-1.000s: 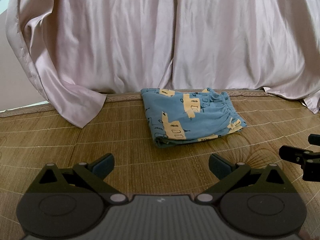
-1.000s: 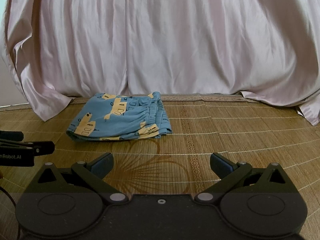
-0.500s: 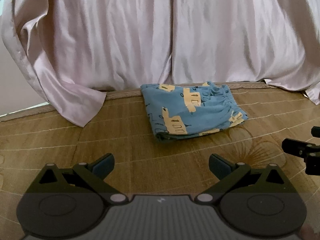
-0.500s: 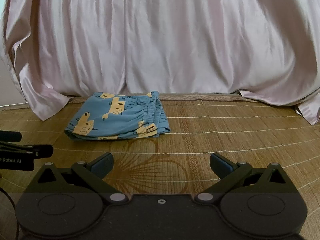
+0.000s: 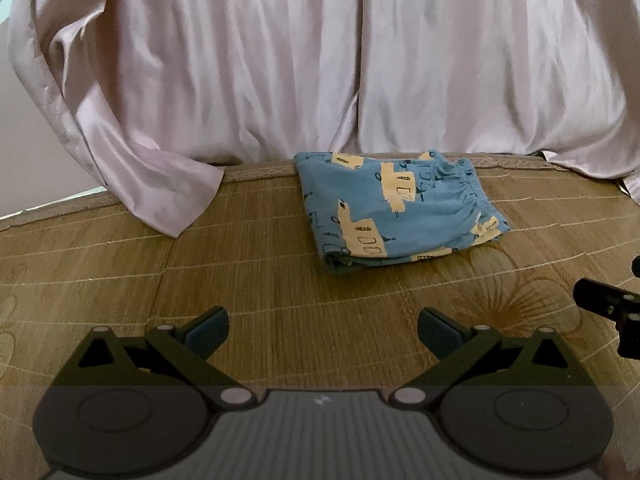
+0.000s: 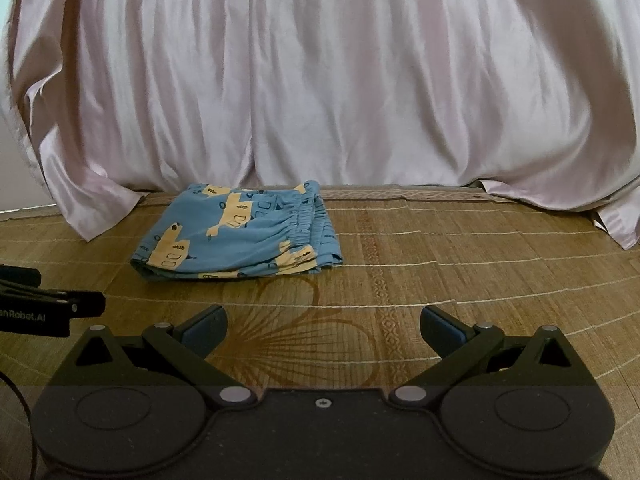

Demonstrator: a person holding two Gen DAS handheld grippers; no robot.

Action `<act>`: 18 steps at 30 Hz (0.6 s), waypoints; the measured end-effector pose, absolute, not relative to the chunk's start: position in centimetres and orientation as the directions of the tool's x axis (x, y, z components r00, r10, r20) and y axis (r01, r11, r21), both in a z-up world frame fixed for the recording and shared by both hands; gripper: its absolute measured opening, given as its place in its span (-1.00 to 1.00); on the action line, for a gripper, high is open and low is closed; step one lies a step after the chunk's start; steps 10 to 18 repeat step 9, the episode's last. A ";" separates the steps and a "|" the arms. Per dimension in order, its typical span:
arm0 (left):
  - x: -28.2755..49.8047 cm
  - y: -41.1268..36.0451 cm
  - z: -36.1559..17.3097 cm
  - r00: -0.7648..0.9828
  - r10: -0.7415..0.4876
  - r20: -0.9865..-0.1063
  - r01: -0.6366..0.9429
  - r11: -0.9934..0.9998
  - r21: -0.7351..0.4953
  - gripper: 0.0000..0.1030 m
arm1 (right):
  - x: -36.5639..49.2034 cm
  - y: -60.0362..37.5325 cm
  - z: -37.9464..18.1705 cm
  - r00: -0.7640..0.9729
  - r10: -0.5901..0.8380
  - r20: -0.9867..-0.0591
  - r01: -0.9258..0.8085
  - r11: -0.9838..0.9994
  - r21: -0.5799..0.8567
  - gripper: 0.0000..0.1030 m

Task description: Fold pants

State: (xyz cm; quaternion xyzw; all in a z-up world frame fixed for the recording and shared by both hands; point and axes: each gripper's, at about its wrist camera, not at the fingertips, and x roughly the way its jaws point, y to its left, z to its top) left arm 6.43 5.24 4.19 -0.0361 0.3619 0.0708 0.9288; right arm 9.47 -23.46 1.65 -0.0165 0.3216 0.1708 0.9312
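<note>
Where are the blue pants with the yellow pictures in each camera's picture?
Left wrist view: the blue pants lie folded on the woven mat, a bit right of middle, beyond the open left gripper.
Right wrist view: the blue pants lie left of middle, beyond the open right gripper.
Shared landmark: the pink curtain hangs right behind the pants in both.
</note>
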 end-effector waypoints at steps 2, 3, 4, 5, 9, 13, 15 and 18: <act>6.4 5.3 4.2 0.729 0.100 -0.677 -0.153 0.988 -0.018 0.99 | 9.5 -23.4 1.7 0.734 0.306 -0.606 -0.326 0.942 0.080 0.99; 6.5 5.3 4.3 0.730 0.097 -0.677 -0.150 0.988 -0.020 0.99 | 9.5 -23.3 1.7 0.734 0.305 -0.607 -0.325 0.942 0.080 0.99; 6.4 5.3 4.3 0.731 0.095 -0.676 -0.148 0.989 -0.021 0.99 | 9.6 -23.3 1.7 0.734 0.304 -0.607 -0.325 0.942 0.080 0.99; 6.4 5.2 4.3 0.732 0.093 -0.675 -0.145 0.989 -0.022 0.99 | 9.5 -23.3 1.7 0.734 0.304 -0.607 -0.325 0.942 0.080 0.99; 6.4 5.1 4.3 0.730 0.097 -0.677 -0.144 0.990 -0.014 0.99 | 9.5 -23.3 1.7 0.733 0.303 -0.609 -0.324 0.943 0.079 0.99; 6.4 5.1 4.3 0.730 0.097 -0.677 -0.144 0.990 -0.014 0.99 | 9.5 -23.3 1.7 0.733 0.303 -0.609 -0.324 0.943 0.079 0.99; 6.4 5.1 4.3 0.730 0.097 -0.677 -0.144 0.990 -0.014 0.99 | 9.5 -23.3 1.7 0.733 0.303 -0.609 -0.324 0.943 0.079 0.99; 6.4 5.1 4.3 0.730 0.097 -0.677 -0.144 0.990 -0.014 0.99 | 9.5 -23.3 1.7 0.733 0.303 -0.609 -0.324 0.943 0.079 0.99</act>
